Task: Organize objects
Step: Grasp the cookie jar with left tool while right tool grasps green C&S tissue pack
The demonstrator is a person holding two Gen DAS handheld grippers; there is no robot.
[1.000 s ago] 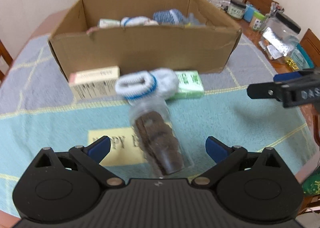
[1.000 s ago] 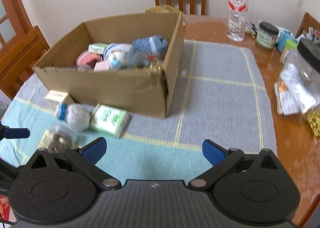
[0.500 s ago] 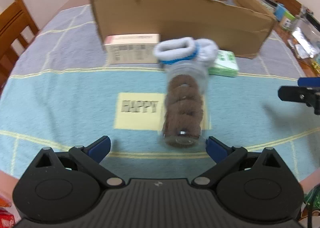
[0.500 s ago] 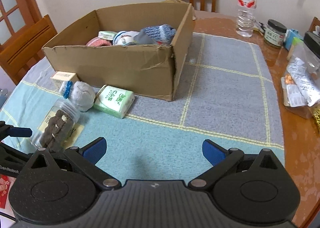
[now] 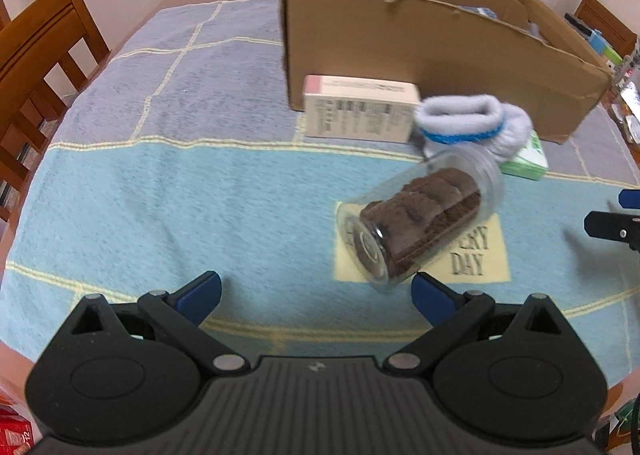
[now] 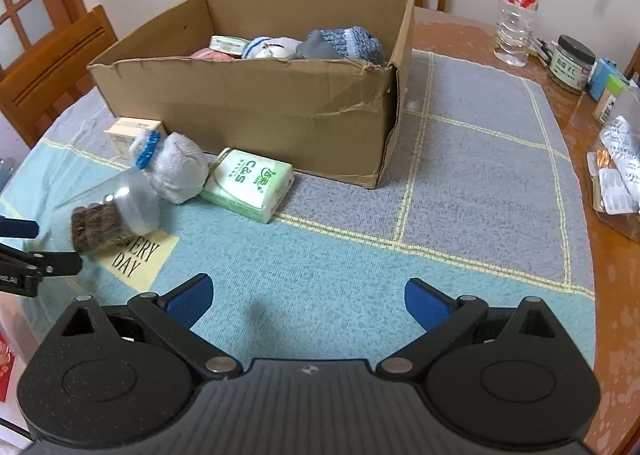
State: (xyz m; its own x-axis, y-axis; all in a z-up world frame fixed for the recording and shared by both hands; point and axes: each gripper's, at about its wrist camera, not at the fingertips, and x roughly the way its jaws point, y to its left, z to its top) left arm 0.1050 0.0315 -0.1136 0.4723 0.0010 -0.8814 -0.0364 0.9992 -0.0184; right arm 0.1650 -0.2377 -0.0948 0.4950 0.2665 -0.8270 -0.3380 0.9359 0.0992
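My left gripper (image 5: 316, 293) is matte black plastic with blue pads (image 5: 202, 289), silver pivot screws, round side housings and a ribbed centre plate bearing a small logo. My right gripper (image 6: 308, 295) looks identical, blue pads (image 6: 424, 301) included.

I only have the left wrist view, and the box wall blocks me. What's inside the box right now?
Observer: The right wrist view shows the cardboard box holding a blue-grey knit sock, a white sock ball, a small packet and something pink.
Operator: What's the green pack behind the jar?
Observer: Its top reads C&S; it looks like a tissue pack.
Operator: Is the right tool holding anything?
Observer: No, it's open, with only tablecloth between its fingers.
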